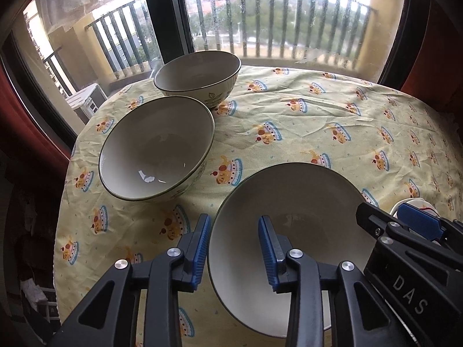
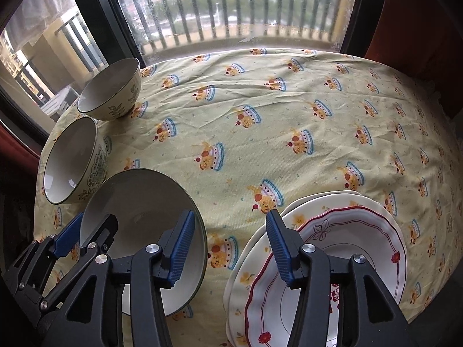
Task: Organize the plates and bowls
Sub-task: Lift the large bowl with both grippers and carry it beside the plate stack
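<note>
Now both jaws stand released; the nearest bowl (image 1: 292, 202) sits upright (mouth up), plates (image 2: 332, 231) flat.

Two identical black plastic grippers fill the bottom of both views, the left gripper (image 1: 235, 251) and the right gripper (image 2: 228, 245), each built from angular linkage arms with triangular cut-outs. Round silver pivot screws cap the joints, and ribbed blue pads line the fingertips (image 1: 202, 248). White letters "DAS" mark the housing at lower right of the left view.
</note>
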A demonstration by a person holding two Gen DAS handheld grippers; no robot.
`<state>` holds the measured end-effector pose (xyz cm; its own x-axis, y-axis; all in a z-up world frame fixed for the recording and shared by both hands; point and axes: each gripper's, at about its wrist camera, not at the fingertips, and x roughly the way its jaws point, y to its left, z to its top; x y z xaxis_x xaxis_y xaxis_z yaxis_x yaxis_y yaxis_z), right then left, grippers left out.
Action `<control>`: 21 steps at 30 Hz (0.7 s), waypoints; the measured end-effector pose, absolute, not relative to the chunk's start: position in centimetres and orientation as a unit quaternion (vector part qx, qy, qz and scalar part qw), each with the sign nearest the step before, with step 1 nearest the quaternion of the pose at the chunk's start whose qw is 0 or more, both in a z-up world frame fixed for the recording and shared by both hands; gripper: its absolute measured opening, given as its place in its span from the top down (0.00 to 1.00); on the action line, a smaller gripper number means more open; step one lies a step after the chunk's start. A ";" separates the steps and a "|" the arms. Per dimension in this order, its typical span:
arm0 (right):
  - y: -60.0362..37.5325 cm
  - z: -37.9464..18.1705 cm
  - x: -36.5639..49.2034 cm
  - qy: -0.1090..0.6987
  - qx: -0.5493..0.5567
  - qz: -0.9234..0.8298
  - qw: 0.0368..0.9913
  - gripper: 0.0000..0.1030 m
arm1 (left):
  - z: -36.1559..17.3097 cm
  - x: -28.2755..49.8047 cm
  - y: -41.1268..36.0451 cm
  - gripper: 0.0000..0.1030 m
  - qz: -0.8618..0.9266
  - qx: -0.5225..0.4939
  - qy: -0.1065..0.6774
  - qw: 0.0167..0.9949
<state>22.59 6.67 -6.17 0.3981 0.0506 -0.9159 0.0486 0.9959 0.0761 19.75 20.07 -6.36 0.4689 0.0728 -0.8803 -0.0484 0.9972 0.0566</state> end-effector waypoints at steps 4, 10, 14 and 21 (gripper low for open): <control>7.2 -7.0 23.1 0.558 0.044 0.010 0.829 0.46 | -7.2 20.2 20.2 0.65 0.034 0.013 0.526 0.850; 8.6 -7.7 23.4 0.563 0.043 0.045 0.824 0.78 | -7.7 20.3 20.0 0.71 0.036 0.024 0.529 0.847; 9.6 -7.4 23.5 0.558 0.018 0.037 0.829 0.80 | -7.8 20.5 20.6 0.77 0.040 0.016 0.533 0.845; 10.1 -6.7 22.5 0.558 0.006 0.040 0.829 0.82 | -7.9 19.7 21.2 0.77 0.042 0.004 0.546 0.837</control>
<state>22.53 10.08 -6.74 0.3731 0.0723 -0.9250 -0.0588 0.9968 0.0543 19.72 21.22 -7.86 0.4010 0.0744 -0.9130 -0.0653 0.9965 0.0526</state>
